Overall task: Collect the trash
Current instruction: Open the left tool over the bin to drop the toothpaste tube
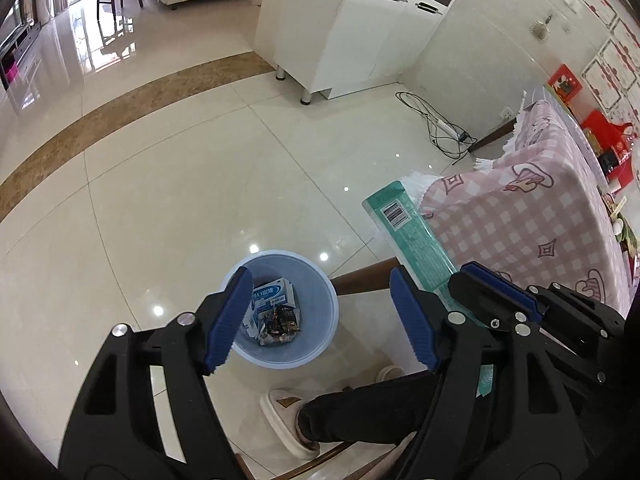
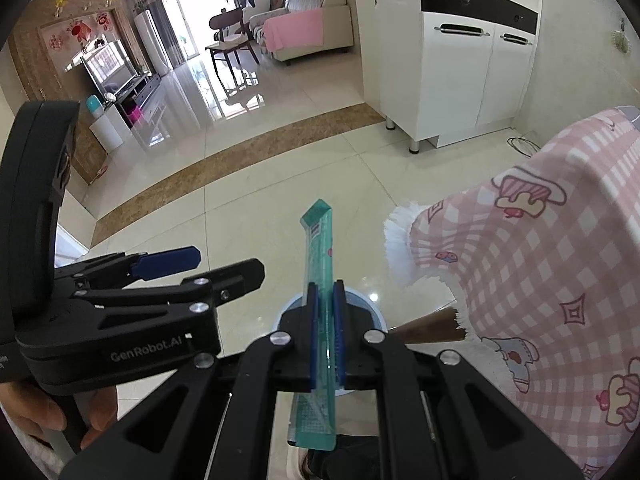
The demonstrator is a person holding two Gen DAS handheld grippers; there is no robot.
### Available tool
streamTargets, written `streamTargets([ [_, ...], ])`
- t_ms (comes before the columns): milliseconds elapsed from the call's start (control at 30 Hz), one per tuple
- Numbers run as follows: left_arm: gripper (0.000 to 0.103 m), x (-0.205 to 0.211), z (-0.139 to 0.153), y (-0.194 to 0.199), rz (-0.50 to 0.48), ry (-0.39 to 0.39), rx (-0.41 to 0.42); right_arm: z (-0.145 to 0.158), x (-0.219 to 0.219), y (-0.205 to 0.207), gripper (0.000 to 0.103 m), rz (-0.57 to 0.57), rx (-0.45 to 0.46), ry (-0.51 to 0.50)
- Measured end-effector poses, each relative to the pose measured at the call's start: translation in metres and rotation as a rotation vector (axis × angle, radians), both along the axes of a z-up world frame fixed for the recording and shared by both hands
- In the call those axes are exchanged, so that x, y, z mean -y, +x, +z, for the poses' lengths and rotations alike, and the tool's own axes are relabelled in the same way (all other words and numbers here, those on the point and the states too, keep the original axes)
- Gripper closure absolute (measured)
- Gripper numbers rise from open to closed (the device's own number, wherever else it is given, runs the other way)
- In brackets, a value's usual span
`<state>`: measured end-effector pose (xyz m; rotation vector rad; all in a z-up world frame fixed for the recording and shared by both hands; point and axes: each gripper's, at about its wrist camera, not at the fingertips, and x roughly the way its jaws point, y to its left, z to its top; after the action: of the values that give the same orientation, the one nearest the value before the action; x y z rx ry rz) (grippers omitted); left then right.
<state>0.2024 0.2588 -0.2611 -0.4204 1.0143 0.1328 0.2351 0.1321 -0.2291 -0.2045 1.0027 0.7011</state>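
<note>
Left gripper [image 1: 320,316] gapes empty above the bin [image 1: 320,280], trash visible inside; right gripper [image 2: 325,336] pinches a green box [image 2: 318,248], hiding the bin's contents.

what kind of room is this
Most likely a home: an open living and dining area. A sofa and a TV stand at the far end of a glossy tiled floor, a table under a pink checked tablecloth is close by, and a small blue bin sits beside it.

Glossy cream floor tiles [image 1: 192,184] with a brown band, a white cabinet [image 2: 452,76], a pink checked tablecloth [image 2: 560,280].
</note>
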Motion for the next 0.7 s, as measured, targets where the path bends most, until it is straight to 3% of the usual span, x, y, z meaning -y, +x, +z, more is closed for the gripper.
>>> streamTargets([
  [700,0.033,-0.02,0.01,-0.005,0.078,0.012,0.025,0.0,-0.013,0.011,0.091,-0.023,0.015,0.034],
])
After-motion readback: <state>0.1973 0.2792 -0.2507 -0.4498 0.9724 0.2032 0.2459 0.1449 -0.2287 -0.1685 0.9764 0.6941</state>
